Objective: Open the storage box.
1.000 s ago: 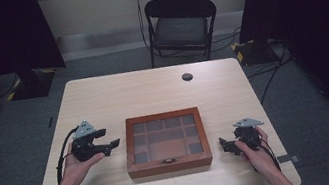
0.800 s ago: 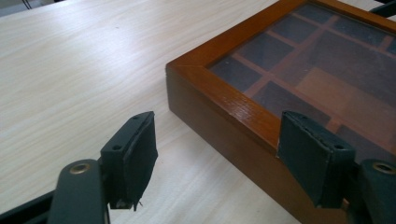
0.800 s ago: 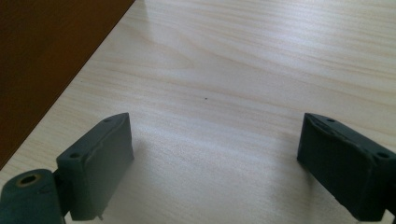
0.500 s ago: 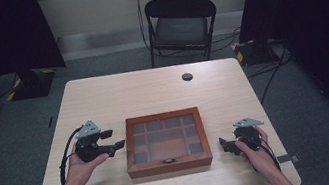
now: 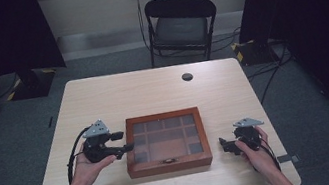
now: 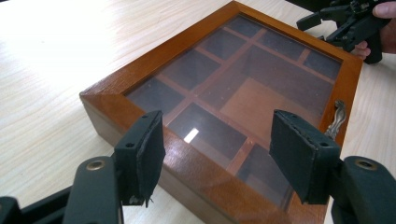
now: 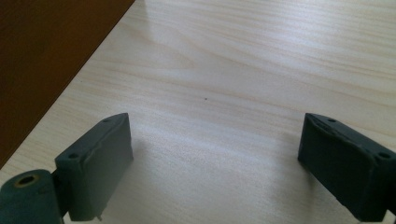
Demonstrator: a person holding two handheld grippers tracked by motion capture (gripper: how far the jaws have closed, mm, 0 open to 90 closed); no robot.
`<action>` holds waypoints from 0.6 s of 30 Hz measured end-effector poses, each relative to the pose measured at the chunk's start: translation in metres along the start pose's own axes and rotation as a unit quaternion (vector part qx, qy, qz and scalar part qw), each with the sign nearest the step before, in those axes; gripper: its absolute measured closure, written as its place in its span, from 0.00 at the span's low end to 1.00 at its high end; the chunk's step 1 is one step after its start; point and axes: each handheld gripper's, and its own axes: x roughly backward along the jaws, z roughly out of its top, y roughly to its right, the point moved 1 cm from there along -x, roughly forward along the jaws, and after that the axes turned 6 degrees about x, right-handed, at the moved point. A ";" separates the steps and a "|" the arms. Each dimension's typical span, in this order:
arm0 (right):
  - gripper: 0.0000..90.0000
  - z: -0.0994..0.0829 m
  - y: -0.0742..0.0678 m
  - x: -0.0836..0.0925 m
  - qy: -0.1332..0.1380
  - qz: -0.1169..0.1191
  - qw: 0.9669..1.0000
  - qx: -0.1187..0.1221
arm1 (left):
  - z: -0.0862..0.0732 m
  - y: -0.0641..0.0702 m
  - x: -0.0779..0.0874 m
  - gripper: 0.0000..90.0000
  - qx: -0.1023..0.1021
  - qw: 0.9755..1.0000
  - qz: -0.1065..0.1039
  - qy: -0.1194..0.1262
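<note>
A shallow wooden box (image 5: 161,118) with a glass lid over several compartments lies flat at the table's middle front, with a small metal latch (image 5: 166,161) on its near side. My left gripper (image 5: 122,142) is at the box's left edge, pointing right. In the left gripper view its jaws (image 6: 215,140) hover over the box's rim (image 6: 154,60); they have just been closing, stand open, and the pads touch nothing. My right gripper (image 5: 223,144) rests on the table right of the box, open. Bare wood lies between its jaws (image 7: 215,140), and the box's side (image 7: 46,46) is at the left.
A small black round disc (image 5: 187,76) lies near the table's far edge. A black folding chair (image 5: 180,24) stands behind the table. A black cable (image 5: 70,164) loops from the left gripper off the front edge. My right gripper (image 6: 345,23) shows past the box's far corner.
My left gripper has moved right, up to the box's left edge, and risen slightly, its jaws a little narrower. The right gripper and the box have stayed put.
</note>
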 end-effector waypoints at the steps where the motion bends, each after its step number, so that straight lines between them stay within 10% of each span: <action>1: 0.10 0.000 0.000 0.000 0.000 0.000 1.000 0.000 | 0.001 0.001 -0.001 0.39 0.001 1.000 -0.005 0.001; 18: 0.07 0.001 0.001 -0.002 -0.003 0.002 1.000 0.002 | 0.028 0.051 -0.025 0.42 -0.066 0.997 -0.051 0.001</action>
